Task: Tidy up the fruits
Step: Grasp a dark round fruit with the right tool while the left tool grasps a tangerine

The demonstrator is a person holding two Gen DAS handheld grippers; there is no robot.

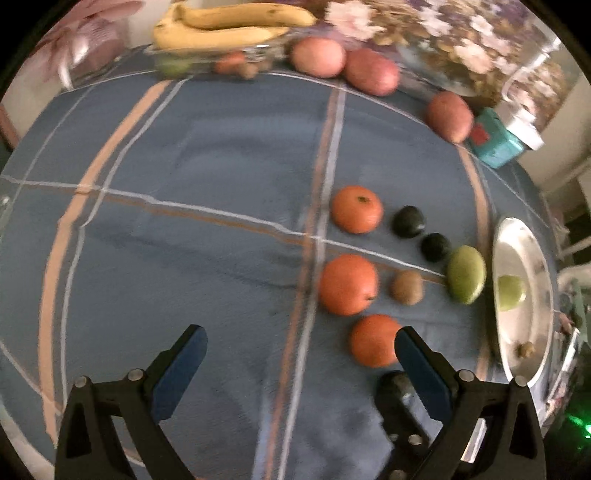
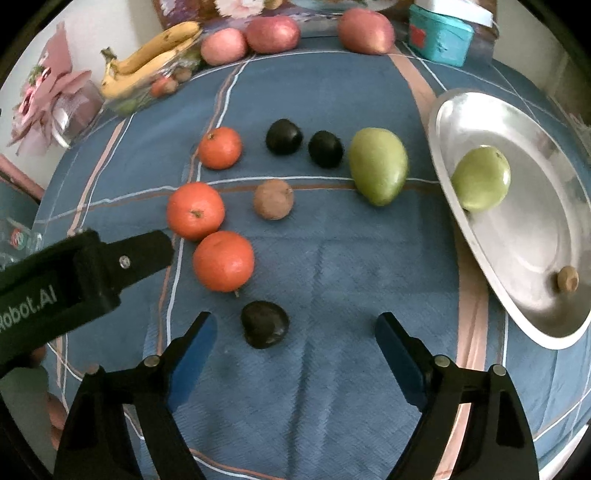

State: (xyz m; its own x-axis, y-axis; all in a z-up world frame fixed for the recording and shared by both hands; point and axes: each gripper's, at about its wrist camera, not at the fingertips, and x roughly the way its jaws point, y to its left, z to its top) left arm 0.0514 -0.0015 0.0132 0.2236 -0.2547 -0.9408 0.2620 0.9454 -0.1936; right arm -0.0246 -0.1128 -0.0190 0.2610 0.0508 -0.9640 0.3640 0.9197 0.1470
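My right gripper (image 2: pixel 296 321) points down at the blue cloth and is open. A dark plum (image 2: pixel 264 324) lies between its jaws, nearer the left one, with neither pad touching it. Three oranges (image 2: pixel 223 260) sit in a column just beyond, then a kiwi (image 2: pixel 273 199), two more dark plums (image 2: pixel 283 136) and a green mango (image 2: pixel 378 165). A silver plate (image 2: pixel 535 236) on the right holds a green fruit (image 2: pixel 480 177) and a small brown one (image 2: pixel 567 278). My left gripper (image 1: pixel 300 334) hangs open and empty left of the nearest orange (image 1: pixel 375 345).
At the table's far edge are bananas (image 2: pixel 151 55) in a glass dish, three red fruits (image 2: pixel 272 34), a teal box (image 2: pixel 439 37) and a vase of pink flowers (image 2: pixel 48 107). One black finger (image 2: pixel 147 251) of the left tool reaches in from the left beside the oranges.
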